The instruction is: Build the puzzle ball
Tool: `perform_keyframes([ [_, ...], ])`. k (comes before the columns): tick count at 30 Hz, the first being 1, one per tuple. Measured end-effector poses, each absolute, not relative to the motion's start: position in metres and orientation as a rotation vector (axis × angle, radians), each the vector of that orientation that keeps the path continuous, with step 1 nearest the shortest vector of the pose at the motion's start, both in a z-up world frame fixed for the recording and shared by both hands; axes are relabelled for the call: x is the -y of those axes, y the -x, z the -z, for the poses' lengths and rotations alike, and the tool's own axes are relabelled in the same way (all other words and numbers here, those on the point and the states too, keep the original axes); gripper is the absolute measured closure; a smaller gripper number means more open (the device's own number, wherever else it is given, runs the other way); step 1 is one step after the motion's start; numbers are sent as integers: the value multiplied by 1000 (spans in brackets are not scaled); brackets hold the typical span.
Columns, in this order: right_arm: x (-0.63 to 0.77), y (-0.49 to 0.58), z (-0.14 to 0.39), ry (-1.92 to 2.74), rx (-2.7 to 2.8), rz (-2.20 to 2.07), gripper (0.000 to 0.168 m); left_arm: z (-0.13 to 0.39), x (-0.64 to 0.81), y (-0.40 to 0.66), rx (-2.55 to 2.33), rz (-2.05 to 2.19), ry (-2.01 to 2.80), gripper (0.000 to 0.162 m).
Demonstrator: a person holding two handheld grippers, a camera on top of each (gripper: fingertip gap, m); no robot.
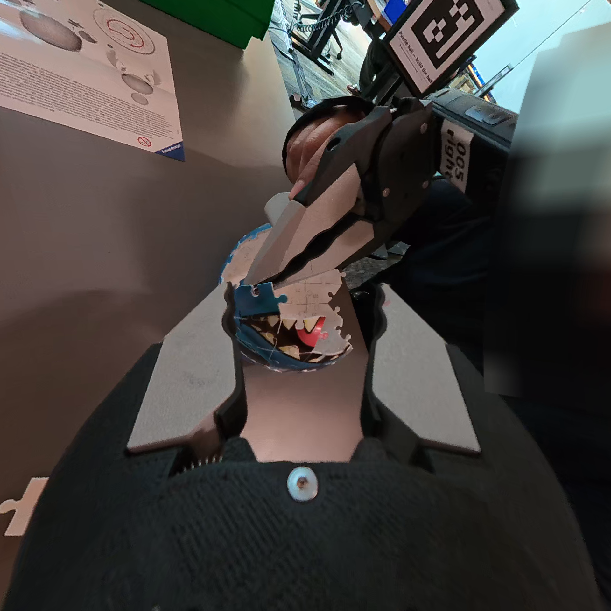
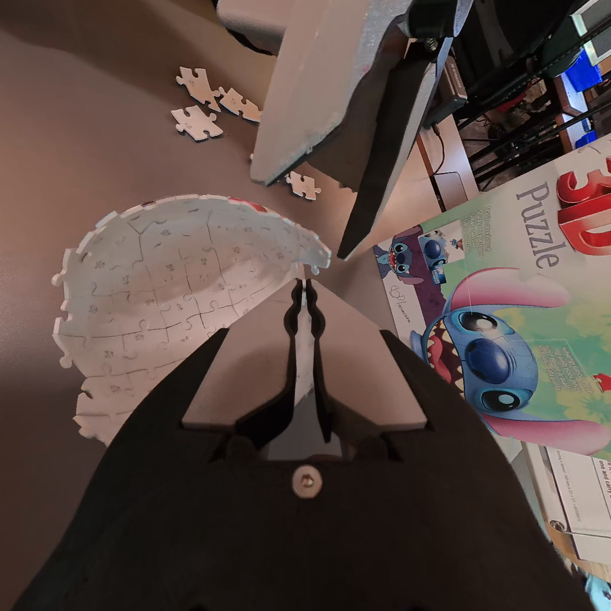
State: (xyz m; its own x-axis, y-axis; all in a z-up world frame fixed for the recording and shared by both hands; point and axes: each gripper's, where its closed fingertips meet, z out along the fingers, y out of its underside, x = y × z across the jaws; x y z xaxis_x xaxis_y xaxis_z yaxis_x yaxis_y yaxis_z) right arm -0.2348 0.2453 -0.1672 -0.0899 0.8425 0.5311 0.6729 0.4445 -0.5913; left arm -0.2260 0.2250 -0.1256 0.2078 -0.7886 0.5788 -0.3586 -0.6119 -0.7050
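Note:
The partly built puzzle ball (image 1: pixel 297 340) is a curved shell, blue with a toothy mouth outside. Its white numbered inside shows in the right wrist view (image 2: pixel 158 281). My left gripper (image 1: pixel 301 297) is open, its jaws standing wide on either side of the shell's rim; the left finger touches the shell. It also shows in the right wrist view (image 2: pixel 304 216). My right gripper (image 2: pixel 303 282) is shut on a blue puzzle piece (image 1: pixel 261 297), seen edge-on as white (image 2: pixel 303 357). It holds the piece against the shell's upper rim, as the left wrist view shows (image 1: pixel 267 281).
An instruction sheet (image 1: pixel 89 76) and a green box (image 1: pixel 224 16) lie at the table's far side. Several loose white pieces (image 2: pixel 198 122) lie past the shell, one more near me (image 1: pixel 20 506). The puzzle's picture box (image 2: pixel 512 330) lies to the right.

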Motion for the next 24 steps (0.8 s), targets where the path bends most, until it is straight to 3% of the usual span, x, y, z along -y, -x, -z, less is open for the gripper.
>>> perform_keyframes([
  [15,-244,239,170,1351,1870,-356,168,141,-228,232,-1056,1437,2096,79],
  [24,-235,212,128,1340,1741,-599,168,128,-230,241,-1009,1385,2074,80],
])
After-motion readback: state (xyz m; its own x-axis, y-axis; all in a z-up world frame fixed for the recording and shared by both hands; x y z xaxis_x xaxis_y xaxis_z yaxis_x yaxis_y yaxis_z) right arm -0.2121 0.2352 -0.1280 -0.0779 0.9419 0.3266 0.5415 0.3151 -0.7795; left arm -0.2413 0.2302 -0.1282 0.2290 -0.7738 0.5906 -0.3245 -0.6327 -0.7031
